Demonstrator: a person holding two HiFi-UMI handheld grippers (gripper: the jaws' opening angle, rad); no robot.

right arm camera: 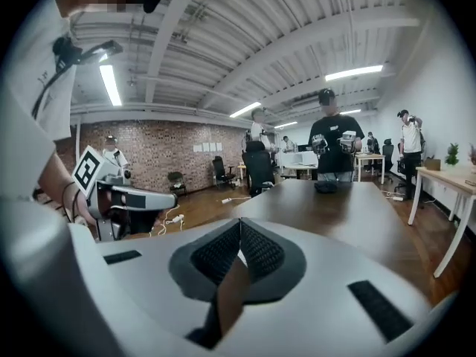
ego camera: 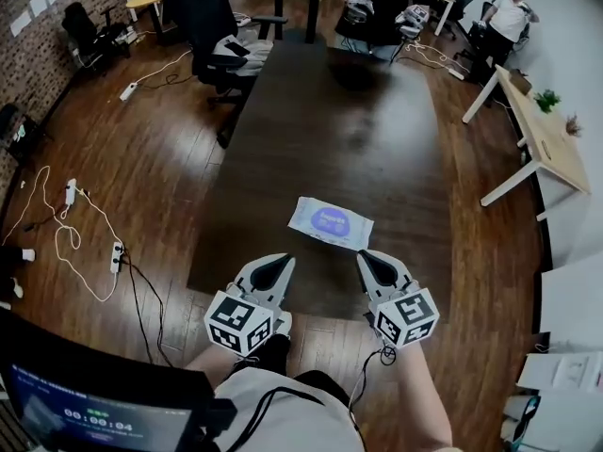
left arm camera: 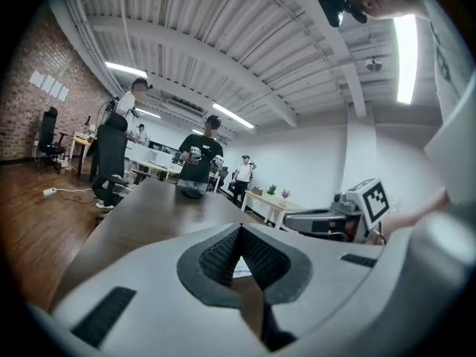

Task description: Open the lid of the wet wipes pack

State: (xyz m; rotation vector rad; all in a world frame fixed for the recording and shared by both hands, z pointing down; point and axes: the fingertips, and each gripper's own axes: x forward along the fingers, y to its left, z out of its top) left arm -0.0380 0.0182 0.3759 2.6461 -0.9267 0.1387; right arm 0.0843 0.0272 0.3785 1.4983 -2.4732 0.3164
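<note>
Holding left gripper [ego camera: 268, 269] and right gripper [ego camera: 375, 266] clenched, empty, just short of the wet wipes pack [ego camera: 330, 223] lying flat on the tabletop [ego camera: 311, 139]. Risks skidding the unpinned pack while prying its lid.

— Does the wet wipes pack [ego camera: 330, 223] show its lid?
— Too small to tell, mid-frame in the head view. In its own view the left gripper [left arm camera: 239, 230] hides all but a white sliver.
— Lower left?
— A monitor [ego camera: 85, 405], cut off.

The long dark table [ego camera: 283, 139] bears a wet wipes pack [ego camera: 330, 222] lying flat.
</note>
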